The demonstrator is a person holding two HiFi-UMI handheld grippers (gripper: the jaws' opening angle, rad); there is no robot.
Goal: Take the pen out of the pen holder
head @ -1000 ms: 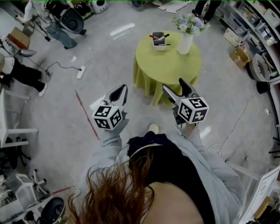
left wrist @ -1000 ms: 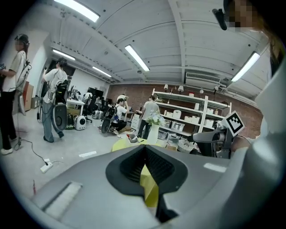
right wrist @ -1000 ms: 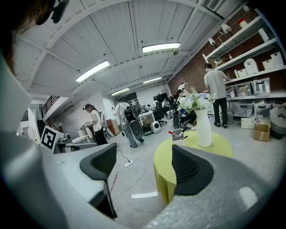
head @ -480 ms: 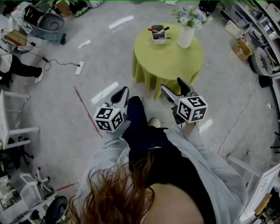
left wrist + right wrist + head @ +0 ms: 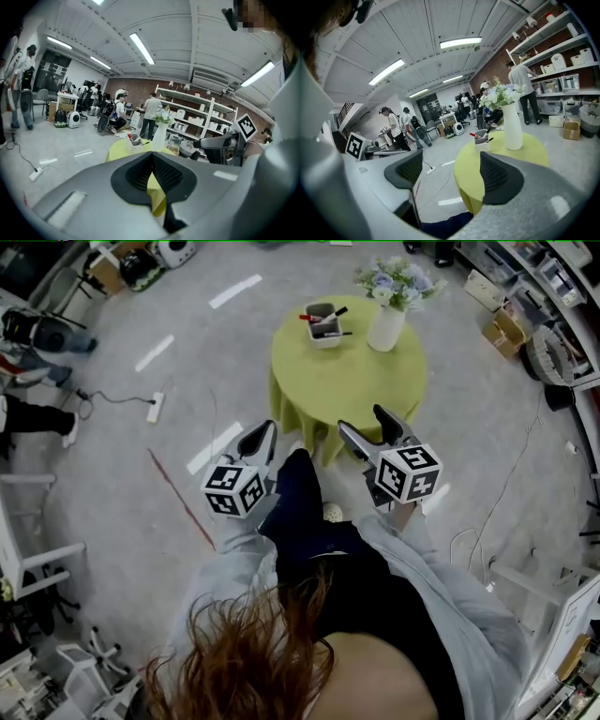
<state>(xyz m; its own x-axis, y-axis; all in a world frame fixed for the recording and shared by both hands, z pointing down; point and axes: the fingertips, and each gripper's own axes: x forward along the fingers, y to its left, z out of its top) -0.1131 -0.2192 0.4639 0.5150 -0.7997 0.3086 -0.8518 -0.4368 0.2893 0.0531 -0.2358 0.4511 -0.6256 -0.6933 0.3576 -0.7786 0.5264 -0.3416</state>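
A white pen holder [image 5: 322, 326] stands at the far side of a round table with a yellow-green cloth [image 5: 347, 381]. In it are a red pen [image 5: 307, 317] and a black pen [image 5: 333, 313]. Both grippers hang in the air short of the table, well away from the holder. My left gripper [image 5: 258, 439] is shut with nothing in it; its pads meet in the left gripper view [image 5: 151, 159]. My right gripper [image 5: 364, 421] is open and empty, and between its jaws [image 5: 452, 173] I see the holder [image 5: 481, 138] far off.
A white vase of flowers [image 5: 386, 324] stands right of the holder on the table. A power strip with cable [image 5: 155, 407] and white tape marks [image 5: 214, 446] lie on the floor to the left. Shelving and boxes [image 5: 506, 329] line the right side. People stand in the background.
The person has stepped toward the table, one leg now forward between the grippers. The table sits a little nearer and further left. Neither gripper's jaws have changed.
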